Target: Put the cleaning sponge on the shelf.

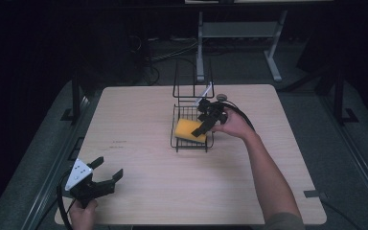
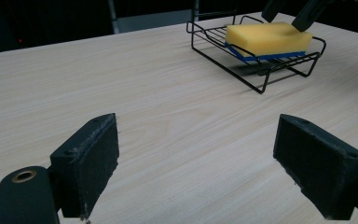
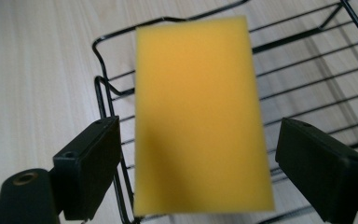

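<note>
Sponge (image 3: pixel 200 121): yellow, lying flat in the black wire rack (image 1: pixel 184 129).
My right gripper (image 1: pixel 205 122): over the rack — jaws wide either side of the sponge, gripping nothing.
My left gripper (image 1: pixel 106 172): well apart from the rack — spread wide, empty.

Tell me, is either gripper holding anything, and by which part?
Nothing is held. The right gripper is open around the sponge in the rack; the left gripper is open.

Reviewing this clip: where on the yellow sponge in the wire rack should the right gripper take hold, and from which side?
Probably from above, across the sponge's two long side edges. It lies flat in the wire rack with its top bare, and the right gripper hangs over it, open jaws flanking those edges. The rack's wires would likely hinder a sideways approach.
</note>
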The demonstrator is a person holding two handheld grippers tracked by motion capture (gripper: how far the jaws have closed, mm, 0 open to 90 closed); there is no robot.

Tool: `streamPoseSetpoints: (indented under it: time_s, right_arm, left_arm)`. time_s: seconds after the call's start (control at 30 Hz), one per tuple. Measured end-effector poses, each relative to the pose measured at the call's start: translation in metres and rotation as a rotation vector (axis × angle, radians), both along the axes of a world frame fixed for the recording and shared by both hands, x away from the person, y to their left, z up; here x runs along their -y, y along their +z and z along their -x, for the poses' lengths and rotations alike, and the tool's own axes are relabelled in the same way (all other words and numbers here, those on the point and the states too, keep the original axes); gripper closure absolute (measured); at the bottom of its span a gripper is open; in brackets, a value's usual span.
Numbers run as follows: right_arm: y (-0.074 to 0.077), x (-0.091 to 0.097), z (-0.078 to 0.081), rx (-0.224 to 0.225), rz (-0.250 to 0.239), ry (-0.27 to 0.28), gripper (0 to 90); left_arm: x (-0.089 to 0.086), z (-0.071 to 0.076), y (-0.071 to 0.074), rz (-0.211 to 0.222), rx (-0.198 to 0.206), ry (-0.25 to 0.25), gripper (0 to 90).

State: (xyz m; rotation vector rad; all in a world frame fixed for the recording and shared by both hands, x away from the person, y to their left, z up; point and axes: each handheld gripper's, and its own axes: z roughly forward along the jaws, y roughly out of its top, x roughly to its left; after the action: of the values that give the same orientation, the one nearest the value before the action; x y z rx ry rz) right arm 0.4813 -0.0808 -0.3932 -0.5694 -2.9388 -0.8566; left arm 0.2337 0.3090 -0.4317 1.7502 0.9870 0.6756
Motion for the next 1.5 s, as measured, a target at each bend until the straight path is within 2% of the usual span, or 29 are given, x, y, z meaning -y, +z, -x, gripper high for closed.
streamPoseSetpoints:
  time_s: [0.13,0.23,0.47,0.57,0.67,0.77,1.2,1.3,1.5]
  right_arm:
    - [0.000,0.005,0.002,-0.006,-0.005,-0.011,13.8]
    - [0.002,0.010,0.003,0.000,-0.014,-0.009,13.8]
    - [0.005,0.015,0.007,-0.010,-0.011,-0.017,13.8]
    - [0.004,0.021,0.009,-0.004,-0.036,-0.020,13.9]
    - [0.003,0.028,0.013,-0.018,-0.031,-0.043,13.8]
    - [0.003,0.036,0.018,-0.008,-0.045,-0.045,13.9]
    - [0.001,0.071,0.044,-0.004,-0.038,-0.096,13.8]
    - [0.001,0.077,0.049,0.002,-0.031,-0.102,13.9]
    - [-0.003,0.089,0.058,0.004,-0.029,-0.116,13.9]
  left_arm:
    - [-0.001,0.000,0.000,-0.004,0.003,0.005,13.4]
    - [-0.002,0.000,0.000,0.009,-0.001,0.008,13.4]
    - [0.000,0.000,0.000,-0.003,0.000,0.002,13.4]
    - [0.000,0.000,0.000,0.004,-0.001,0.002,13.4]
    - [0.001,-0.001,-0.001,0.002,-0.003,-0.001,13.4]
    - [0.002,-0.002,-0.001,-0.001,-0.007,-0.006,13.4]
    - [0.005,-0.002,-0.001,-0.001,-0.003,-0.017,13.4]
    - [0.005,-0.001,-0.001,-0.013,-0.004,-0.011,13.4]
    - [0.004,-0.001,-0.001,-0.008,-0.007,-0.009,13.4]
